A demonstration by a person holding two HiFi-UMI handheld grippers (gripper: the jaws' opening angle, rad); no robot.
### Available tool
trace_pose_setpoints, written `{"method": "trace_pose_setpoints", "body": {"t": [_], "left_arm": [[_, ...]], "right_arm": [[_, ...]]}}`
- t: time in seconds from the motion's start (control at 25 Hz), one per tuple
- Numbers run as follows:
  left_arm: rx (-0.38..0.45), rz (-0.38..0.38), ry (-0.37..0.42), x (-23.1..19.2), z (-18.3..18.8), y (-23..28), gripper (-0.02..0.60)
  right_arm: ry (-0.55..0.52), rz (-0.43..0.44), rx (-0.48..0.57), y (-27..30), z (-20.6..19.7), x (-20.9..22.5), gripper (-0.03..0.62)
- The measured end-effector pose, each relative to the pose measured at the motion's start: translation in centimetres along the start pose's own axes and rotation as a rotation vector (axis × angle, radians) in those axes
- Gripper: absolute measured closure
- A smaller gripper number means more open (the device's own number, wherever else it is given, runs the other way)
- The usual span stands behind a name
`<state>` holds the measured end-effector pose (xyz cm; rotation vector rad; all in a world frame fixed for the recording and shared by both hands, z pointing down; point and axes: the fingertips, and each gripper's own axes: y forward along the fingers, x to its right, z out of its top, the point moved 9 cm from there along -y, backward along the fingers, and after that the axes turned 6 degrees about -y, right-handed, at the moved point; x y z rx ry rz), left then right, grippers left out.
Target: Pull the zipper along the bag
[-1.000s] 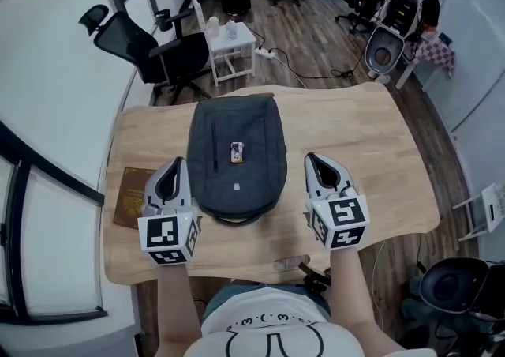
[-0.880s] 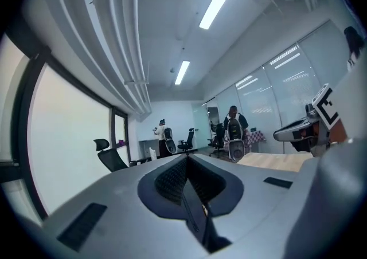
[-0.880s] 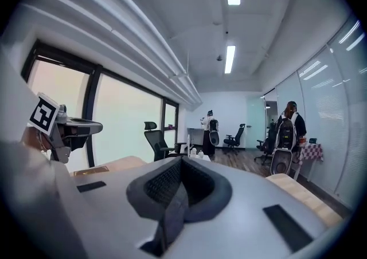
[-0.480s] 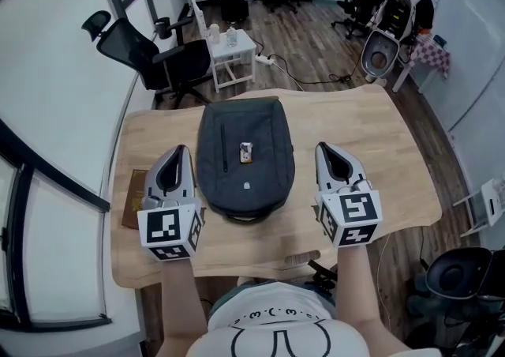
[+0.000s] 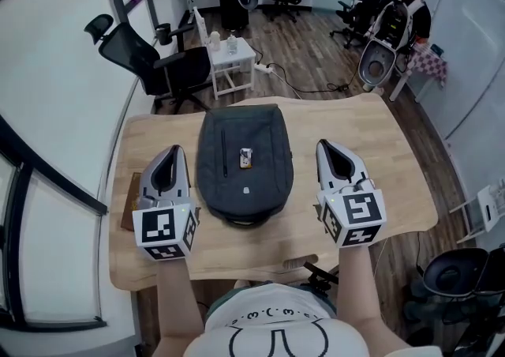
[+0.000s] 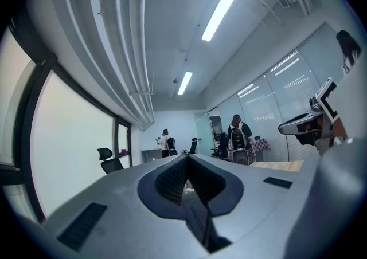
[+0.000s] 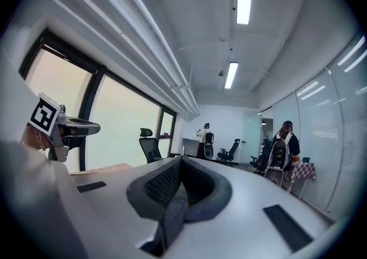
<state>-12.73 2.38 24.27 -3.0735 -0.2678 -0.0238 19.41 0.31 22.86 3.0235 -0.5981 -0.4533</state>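
Note:
A dark grey backpack (image 5: 244, 162) lies flat in the middle of the wooden table (image 5: 379, 142), with a vertical zipper line (image 5: 223, 152) on its left side and a small tag (image 5: 245, 157) at its centre. My left gripper (image 5: 173, 153) hovers left of the bag, jaws shut with nothing between them. To the bag's right, my right gripper (image 5: 325, 147) is likewise shut and holds nothing. Both gripper views point up and across the room; neither shows the bag. The left gripper (image 6: 186, 163) and right gripper (image 7: 179, 164) show their pads pressed together.
A brown mat (image 5: 129, 201) lies at the table's left edge. A black office chair (image 5: 146, 59) and a small white side table (image 5: 230, 54) stand beyond the far edge. A person (image 5: 410, 8) sits at the far right. Another chair (image 5: 458, 276) is at lower right.
The head view has shifted slightly; the bag sits a little lower and more centred in the picture. Both grippers stay shut at either side of the bag.

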Motion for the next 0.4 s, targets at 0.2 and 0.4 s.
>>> {"method": "trace_pose_setpoints", "body": {"t": [0.2, 0.4], "left_arm": [[0.017, -0.010, 0.015, 0.1, 0.9, 0.2, 0.566], [0.030, -0.010, 0.025, 0.0, 1.5, 0.2, 0.566]], "right_arm": [[-0.013, -0.008, 0.027, -0.1, 0.9, 0.4, 0.545], [-0.025, -0.015, 0.046, -0.3, 1.7, 0.7, 0.545]]}}
